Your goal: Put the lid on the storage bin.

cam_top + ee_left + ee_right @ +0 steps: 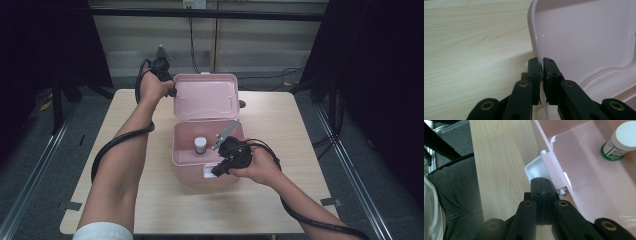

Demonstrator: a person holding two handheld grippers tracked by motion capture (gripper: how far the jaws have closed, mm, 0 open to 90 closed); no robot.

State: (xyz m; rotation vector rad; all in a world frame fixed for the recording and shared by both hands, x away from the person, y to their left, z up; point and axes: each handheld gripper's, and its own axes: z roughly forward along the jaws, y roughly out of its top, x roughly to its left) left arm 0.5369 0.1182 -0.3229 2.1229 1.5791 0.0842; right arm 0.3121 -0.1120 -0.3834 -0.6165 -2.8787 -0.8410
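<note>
Table [125, 200] carries an open pink box [186, 152]. Its lid [584, 42] stands upright, side edge clamped by the left gripper [542, 75]. The right gripper [541, 192] is pressed closed just beside the latch [544, 167]; a bottle [621, 141] stands inside, beyond it.

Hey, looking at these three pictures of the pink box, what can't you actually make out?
- Label text on the small bottle: too small in the high view, cut off by the frame edge in the right gripper view.
- The latch: the right gripper hides part of it.
- The lid's outer face: turned away in the left gripper view, and the left gripper covers its clamped rim.
</note>
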